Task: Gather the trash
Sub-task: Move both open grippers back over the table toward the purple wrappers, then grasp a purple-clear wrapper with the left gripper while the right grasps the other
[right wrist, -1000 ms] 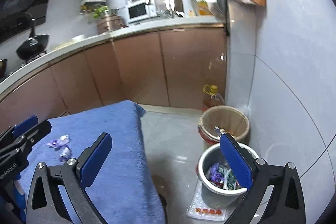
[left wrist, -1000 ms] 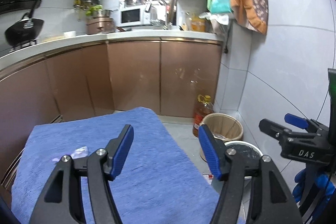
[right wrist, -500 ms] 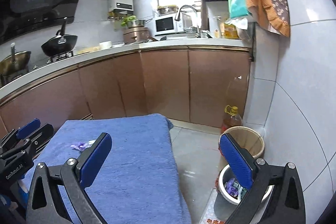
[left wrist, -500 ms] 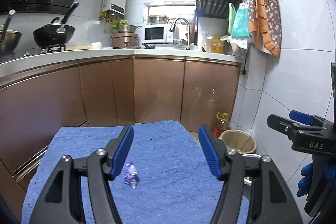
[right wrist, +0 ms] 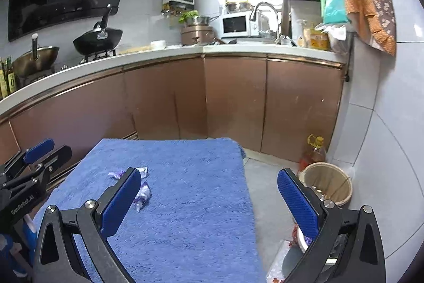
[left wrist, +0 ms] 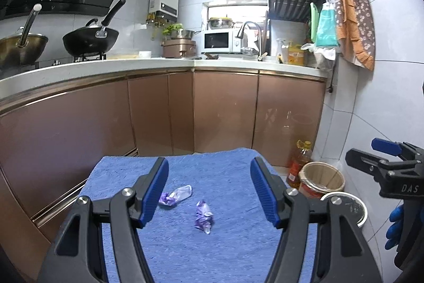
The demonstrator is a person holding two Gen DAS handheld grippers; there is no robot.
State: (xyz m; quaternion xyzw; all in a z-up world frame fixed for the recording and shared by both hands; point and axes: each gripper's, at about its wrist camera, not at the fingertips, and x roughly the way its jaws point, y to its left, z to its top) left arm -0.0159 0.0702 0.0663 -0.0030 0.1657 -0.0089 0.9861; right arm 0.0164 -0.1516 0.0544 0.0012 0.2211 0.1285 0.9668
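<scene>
Trash wrappers [left wrist: 203, 217], crinkly purple plastic, lie on your fuzzy blue towel [left wrist: 225, 251]; the near one points away from you. Your left gripper [left wrist: 209, 190] and right gripper [right wrist: 209, 200] gape wide, empty.

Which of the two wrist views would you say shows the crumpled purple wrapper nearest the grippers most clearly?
The left wrist view: the crumpled purple wrapper lies whole between the open fingers on the blue towel. The right wrist view shows it blurred and partly hidden behind a finger.
</scene>
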